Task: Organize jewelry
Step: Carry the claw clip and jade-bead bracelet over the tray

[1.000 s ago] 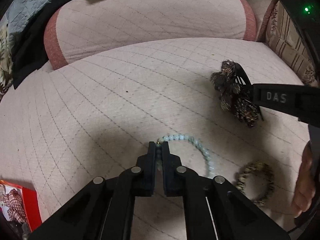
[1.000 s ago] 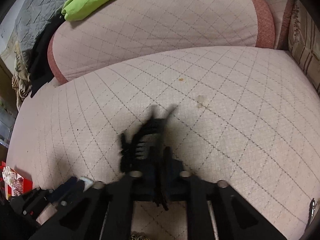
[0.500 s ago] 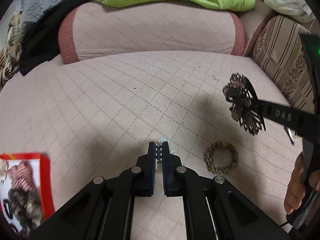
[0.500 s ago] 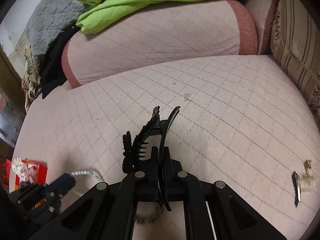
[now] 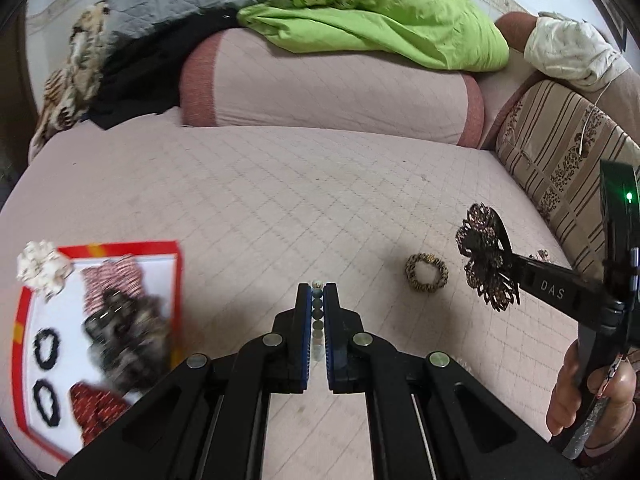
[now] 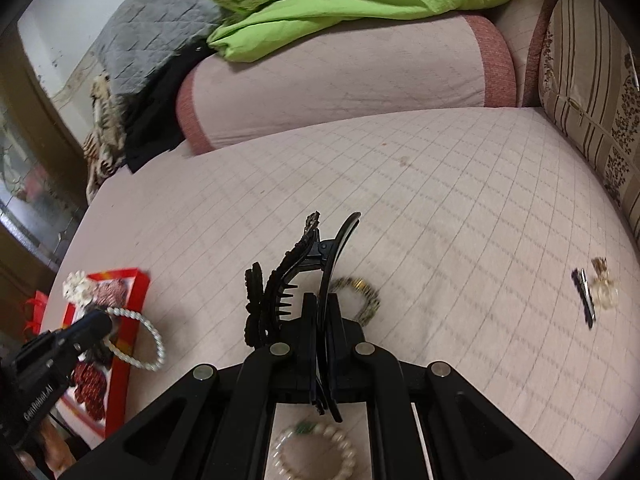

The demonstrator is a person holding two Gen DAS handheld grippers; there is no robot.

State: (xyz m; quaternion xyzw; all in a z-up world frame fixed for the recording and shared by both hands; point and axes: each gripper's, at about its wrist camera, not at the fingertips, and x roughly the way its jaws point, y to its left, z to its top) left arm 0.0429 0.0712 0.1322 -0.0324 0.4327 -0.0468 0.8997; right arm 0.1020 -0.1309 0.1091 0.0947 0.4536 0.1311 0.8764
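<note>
My left gripper (image 5: 317, 292) is shut on a pale bead bracelet (image 5: 317, 312), whose beads show in a row between the pads. In the right wrist view that bracelet (image 6: 149, 345) hangs as a loop from the left gripper (image 6: 98, 323) over the edge of a red box (image 6: 134, 300). My right gripper (image 6: 320, 305) is shut on a black hair claw (image 6: 298, 266) with a brown filigree flower (image 5: 486, 258). The red box (image 5: 120, 247) lies at the left on the pink quilted bed and holds hair ties and bows.
A gold-brown bracelet (image 5: 426, 273) lies on the bed between the grippers. Another pale bead bracelet (image 6: 316, 456) lies below the right gripper, and a dark hairpin with a clear ornament (image 6: 588, 298) at the right. A pink bolster (image 5: 328, 88), green blanket and striped cushion (image 5: 560, 148) border the bed.
Both grippers have risen and drawn back from the bed, carrying the bead bracelet and the hair claw. The red box has come into view at the left.
</note>
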